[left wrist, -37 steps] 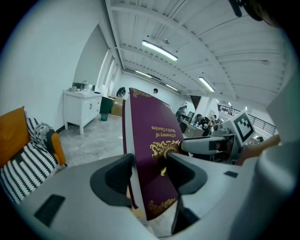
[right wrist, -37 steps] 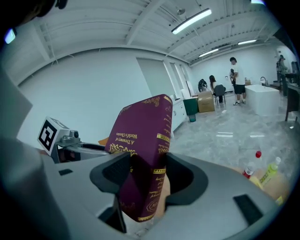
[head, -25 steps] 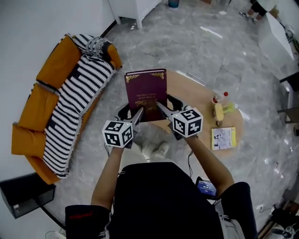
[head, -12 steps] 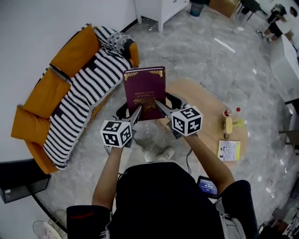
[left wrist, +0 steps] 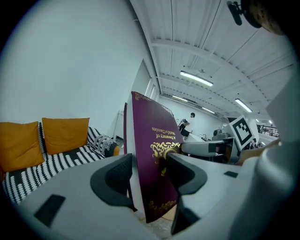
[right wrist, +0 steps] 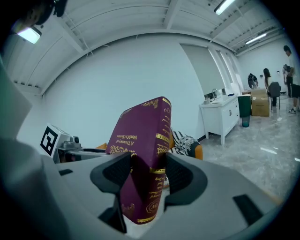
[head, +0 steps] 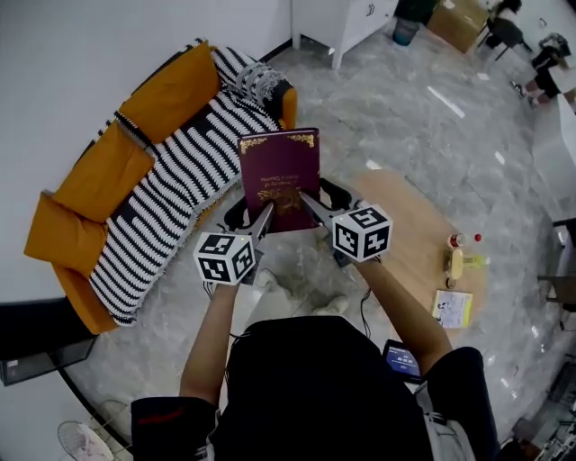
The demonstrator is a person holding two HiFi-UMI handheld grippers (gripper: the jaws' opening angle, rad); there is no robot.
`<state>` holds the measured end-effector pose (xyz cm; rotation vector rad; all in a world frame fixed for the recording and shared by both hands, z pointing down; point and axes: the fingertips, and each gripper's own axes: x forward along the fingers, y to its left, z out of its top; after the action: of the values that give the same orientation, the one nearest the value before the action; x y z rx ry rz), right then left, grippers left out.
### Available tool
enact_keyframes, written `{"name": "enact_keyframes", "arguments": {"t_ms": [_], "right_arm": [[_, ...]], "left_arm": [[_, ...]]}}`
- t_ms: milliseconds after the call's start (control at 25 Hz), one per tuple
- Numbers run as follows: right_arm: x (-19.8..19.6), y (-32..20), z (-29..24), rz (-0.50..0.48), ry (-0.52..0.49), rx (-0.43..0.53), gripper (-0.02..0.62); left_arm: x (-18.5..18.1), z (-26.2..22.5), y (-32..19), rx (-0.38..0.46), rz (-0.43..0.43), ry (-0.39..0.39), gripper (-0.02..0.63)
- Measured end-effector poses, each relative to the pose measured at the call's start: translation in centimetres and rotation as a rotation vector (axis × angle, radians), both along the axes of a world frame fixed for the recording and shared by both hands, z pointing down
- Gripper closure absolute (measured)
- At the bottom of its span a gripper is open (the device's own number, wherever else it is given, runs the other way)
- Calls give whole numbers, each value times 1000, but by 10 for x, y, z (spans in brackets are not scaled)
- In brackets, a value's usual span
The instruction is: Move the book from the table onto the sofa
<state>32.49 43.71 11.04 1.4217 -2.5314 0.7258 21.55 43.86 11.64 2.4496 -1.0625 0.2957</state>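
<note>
A maroon book (head: 280, 171) with gold ornament is held up in the air in front of me, above the floor between the sofa and the table. My left gripper (head: 263, 219) is shut on its lower left corner, and my right gripper (head: 308, 209) is shut on its lower right, at the spine. The book (left wrist: 154, 154) stands between the left jaws, cover facing right. In the right gripper view the book's spine (right wrist: 157, 164) sits clamped between the jaws. The orange sofa (head: 90, 180) with a black-and-white striped throw (head: 180, 180) lies to the left.
A round wooden table (head: 423, 243) sits right of the book, with bottles (head: 459, 257) and a yellow booklet (head: 453, 308) at its far edge. A white cabinet (head: 342, 18) stands at the top. People stand far off at the upper right. Grey marble floor surrounds everything.
The view has swung left: the sofa now sits closer and more central, and the table has slid right. Both grippers keep their hold on the book, unchanged in the frame.
</note>
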Motion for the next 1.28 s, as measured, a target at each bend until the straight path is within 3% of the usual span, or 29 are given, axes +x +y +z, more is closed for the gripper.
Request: {"name": "enact_keyframes", "arguments": {"t_ms": [600,1280], "right_arm": [[-137,-98,4,-70,35,-20,351],[-176,-174,6,-148,41,-26,351]], "left_arm": [[-137,11,-89,-35,-86,69,364],[-175,14,-155,-49,-174,88,364]]}}
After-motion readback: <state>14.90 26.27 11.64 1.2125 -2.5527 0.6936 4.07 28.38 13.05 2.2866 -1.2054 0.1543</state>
